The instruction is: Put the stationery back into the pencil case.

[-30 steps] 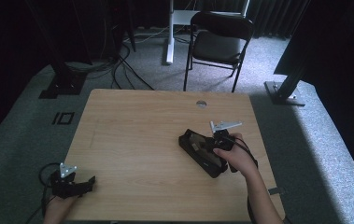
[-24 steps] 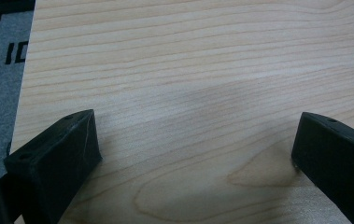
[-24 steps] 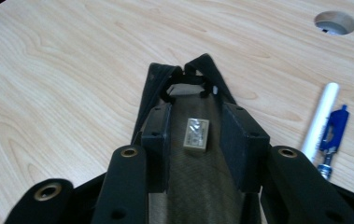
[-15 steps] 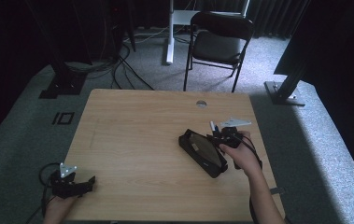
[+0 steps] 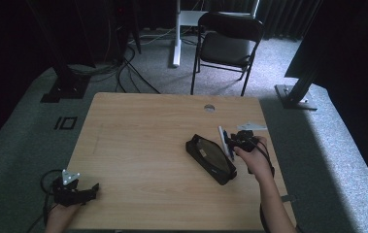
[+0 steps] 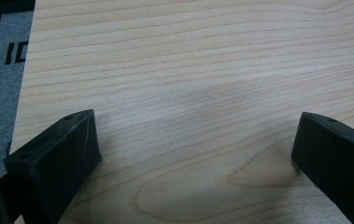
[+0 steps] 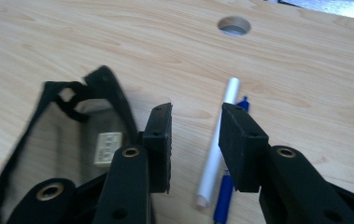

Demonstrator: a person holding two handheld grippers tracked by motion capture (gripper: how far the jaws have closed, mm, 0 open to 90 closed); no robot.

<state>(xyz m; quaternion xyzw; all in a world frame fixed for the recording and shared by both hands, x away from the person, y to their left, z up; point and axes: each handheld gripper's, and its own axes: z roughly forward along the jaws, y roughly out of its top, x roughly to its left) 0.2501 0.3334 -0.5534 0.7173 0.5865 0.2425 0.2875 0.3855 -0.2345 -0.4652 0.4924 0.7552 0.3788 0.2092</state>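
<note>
The black pouch lies open on the right half of the table, its mouth facing up; in your right gripper view you can see its pale lining and a small white label inside. Just beside its right edge lie a white pen and a blue pen, side by side and touching the wood. Your right gripper hovers over that spot with its jaws parted and nothing between them, one jaw by the pouch's rim, the other above the pens. Your right hand holds it close to the pouch. Beyond them the table has a round hole near its far edge. Your left gripper rests at the near left corner, well apart from the pouch, jaws spread wide over bare wood.
</note>
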